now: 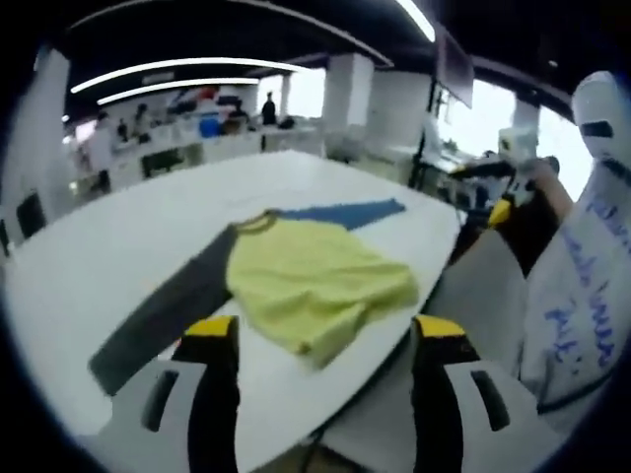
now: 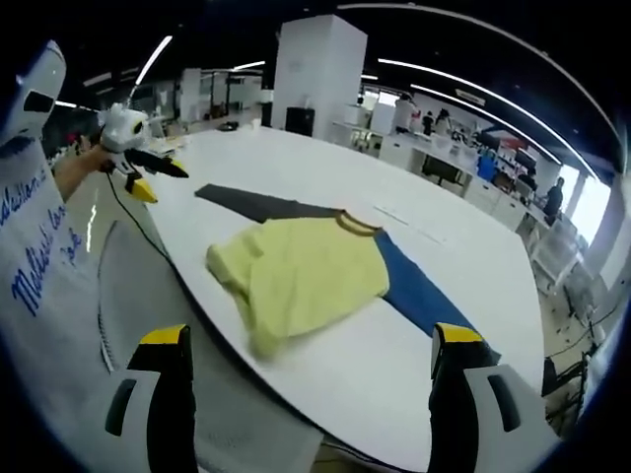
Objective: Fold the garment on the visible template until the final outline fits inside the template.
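Now both my tools hang wide open and empty, back from the worktop (image 1: 118,227) edge. Ahead lies the yellow garment (image 1: 315,281), sleeves running crosswise: gray sleeve (image 2: 251,203) toward my left tool (image 2: 143,158), blue sleeve (image 2: 414,286) toward my right tool (image 1: 513,192).

Left gripper view: the T-shirt (image 1: 315,286) lies on the table (image 1: 118,236), close to the table's near right edge, its collar (image 1: 254,224) toward the far side and its hem nearest the camera. One sleeve (image 1: 163,320) extends left and near; the other sleeve (image 1: 345,213) extends right and far. The left gripper (image 1: 325,340) stands before the garment, apart from it, one jaw over the table, the other past its edge. The right gripper (image 1: 498,187) is held far right, off the table, beside the person (image 1: 582,286). Workbenches (image 1: 187,138) stand behind the table.

Right gripper view: the T-shirt (image 2: 306,276) lies ahead of the right gripper (image 2: 311,355); the left gripper (image 2: 133,148) is far left.
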The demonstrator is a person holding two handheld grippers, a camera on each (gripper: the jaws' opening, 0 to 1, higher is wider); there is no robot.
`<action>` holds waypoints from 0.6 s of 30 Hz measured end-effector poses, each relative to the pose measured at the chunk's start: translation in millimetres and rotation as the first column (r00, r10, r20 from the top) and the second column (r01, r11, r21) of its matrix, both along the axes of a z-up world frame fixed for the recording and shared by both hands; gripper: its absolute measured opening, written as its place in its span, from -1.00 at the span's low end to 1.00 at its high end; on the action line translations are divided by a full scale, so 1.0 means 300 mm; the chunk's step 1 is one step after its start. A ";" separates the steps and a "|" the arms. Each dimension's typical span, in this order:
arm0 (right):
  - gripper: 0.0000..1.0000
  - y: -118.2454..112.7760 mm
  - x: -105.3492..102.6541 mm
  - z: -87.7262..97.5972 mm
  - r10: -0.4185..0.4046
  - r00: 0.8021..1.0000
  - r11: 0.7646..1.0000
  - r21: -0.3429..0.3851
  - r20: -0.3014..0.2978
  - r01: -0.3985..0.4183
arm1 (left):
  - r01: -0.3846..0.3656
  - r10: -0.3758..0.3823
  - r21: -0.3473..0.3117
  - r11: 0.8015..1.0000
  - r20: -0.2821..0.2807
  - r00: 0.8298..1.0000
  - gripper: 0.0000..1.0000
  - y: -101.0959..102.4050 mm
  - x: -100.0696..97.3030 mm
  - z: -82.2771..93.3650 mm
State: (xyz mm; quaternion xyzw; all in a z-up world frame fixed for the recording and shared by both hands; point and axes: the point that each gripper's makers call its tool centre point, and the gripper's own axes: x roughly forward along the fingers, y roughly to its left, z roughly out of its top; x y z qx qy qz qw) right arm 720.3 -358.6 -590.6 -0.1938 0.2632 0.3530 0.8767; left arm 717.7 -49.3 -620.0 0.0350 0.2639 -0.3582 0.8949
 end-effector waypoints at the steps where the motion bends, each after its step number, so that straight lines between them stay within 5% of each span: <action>1: 0.99 -0.001 -0.001 -0.002 0.000 1.000 1.000 -0.001 -0.002 0.000 | 0.005 -0.005 -0.011 1.000 -0.012 1.000 0.19 -0.007 0.000 -0.012; 6: 0.99 -0.013 -0.006 -0.017 -0.007 1.000 1.000 -0.006 -0.016 0.007 | 0.000 -0.002 -0.019 1.000 -0.090 0.996 -0.16 -0.020 0.008 -0.096; 9: 0.99 -0.015 -0.004 -0.016 -0.009 1.000 1.000 -0.006 -0.015 0.008 | 0.014 -0.010 0.031 0.999 -0.111 0.994 -0.21 -0.026 0.011 -0.150; 18: 0.99 -0.010 0.002 -0.021 -0.008 1.000 1.000 -0.008 -0.014 0.008 | 0.048 -0.040 0.044 0.998 -0.155 0.987 -0.41 -0.045 0.030 -0.238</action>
